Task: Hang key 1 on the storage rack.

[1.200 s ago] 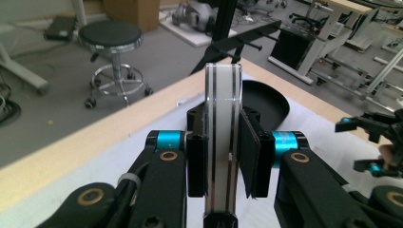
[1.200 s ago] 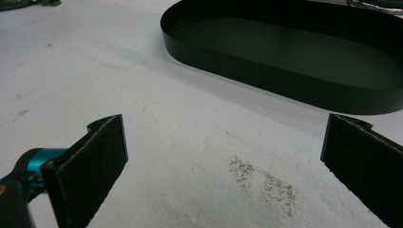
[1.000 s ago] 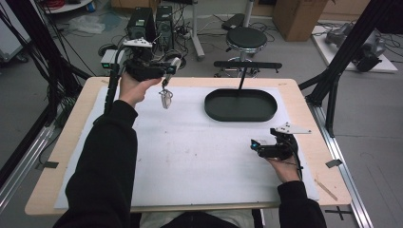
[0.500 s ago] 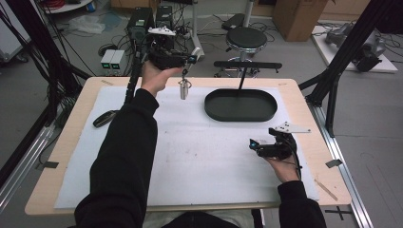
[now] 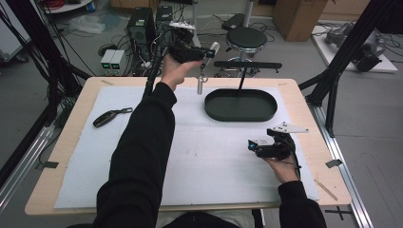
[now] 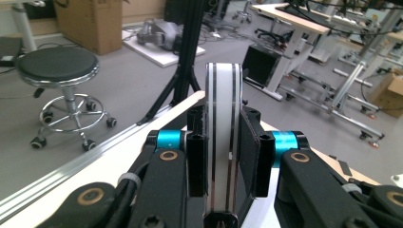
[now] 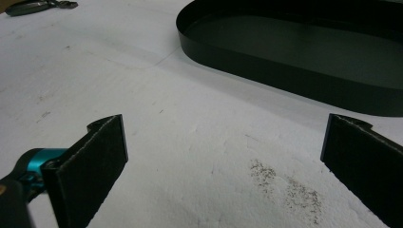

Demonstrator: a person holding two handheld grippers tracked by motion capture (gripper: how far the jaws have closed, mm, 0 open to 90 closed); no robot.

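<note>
Carried rightward since a second ago, the left gripper (image 5: 209, 51), fingers clenched on what looks like a white key fob (image 6: 222, 142), hangs near the black tray (image 5: 241, 114), likely its destination; right gripper (image 5: 254, 147) rests released.

Car key (image 5: 110, 116) lies at the mat's (image 5: 209, 166) left, tray (image 5: 241, 105) probably toward its far right.

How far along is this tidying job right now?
Picked up: the left gripper is shut on a white key fob, its metal piece dangling beside the black tray. Left to do: it isn't in the tray yet, and a dark key fob lies on the mat. The right gripper rests open.
</note>
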